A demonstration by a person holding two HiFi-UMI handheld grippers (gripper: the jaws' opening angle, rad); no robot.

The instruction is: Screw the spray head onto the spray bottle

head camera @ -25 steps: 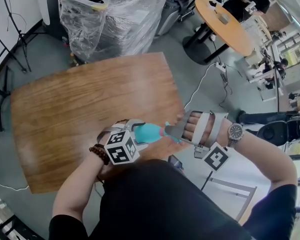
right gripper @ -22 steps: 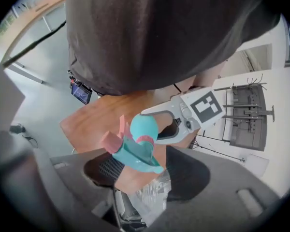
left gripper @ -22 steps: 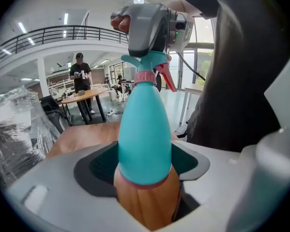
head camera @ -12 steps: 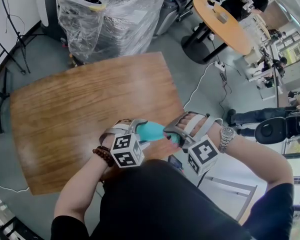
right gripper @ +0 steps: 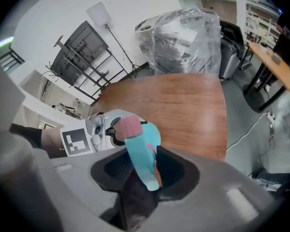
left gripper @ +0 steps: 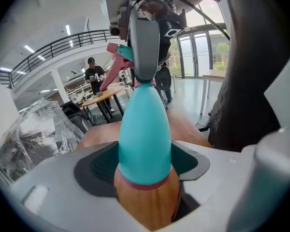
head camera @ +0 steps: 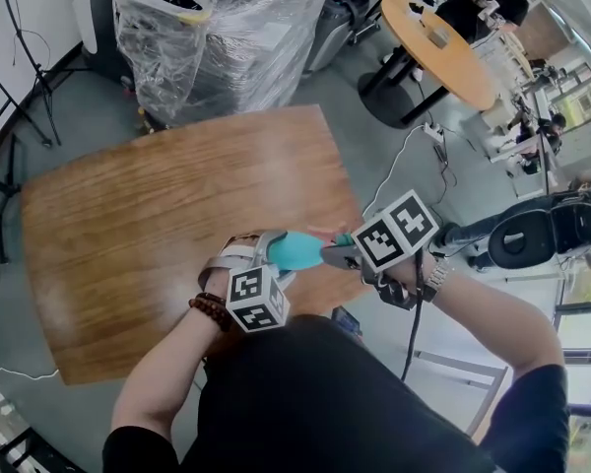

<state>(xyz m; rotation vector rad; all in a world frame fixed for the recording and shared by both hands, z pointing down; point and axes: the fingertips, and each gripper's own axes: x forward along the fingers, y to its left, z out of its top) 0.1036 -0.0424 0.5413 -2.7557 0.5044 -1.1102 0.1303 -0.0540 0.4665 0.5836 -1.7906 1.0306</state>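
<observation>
Right gripper [head camera: 342,255], rolled over since earlier, marker cube [head camera: 394,231] now up, has just been closing, is gripping teal-and-pink spray head [right gripper: 137,153]; left gripper [head camera: 274,252] is clamping tapering teal spray bottle [left gripper: 144,129].

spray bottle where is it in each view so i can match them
Head view: spray bottle low centre, at the near edge of the wooden table.
Left gripper view: spray bottle dead centre, rising from the jaws.
Right gripper view: spray bottle lower centre, teal body behind the spray head.
Shared landmark: the wooden table, behind the bottle in all three.
</observation>
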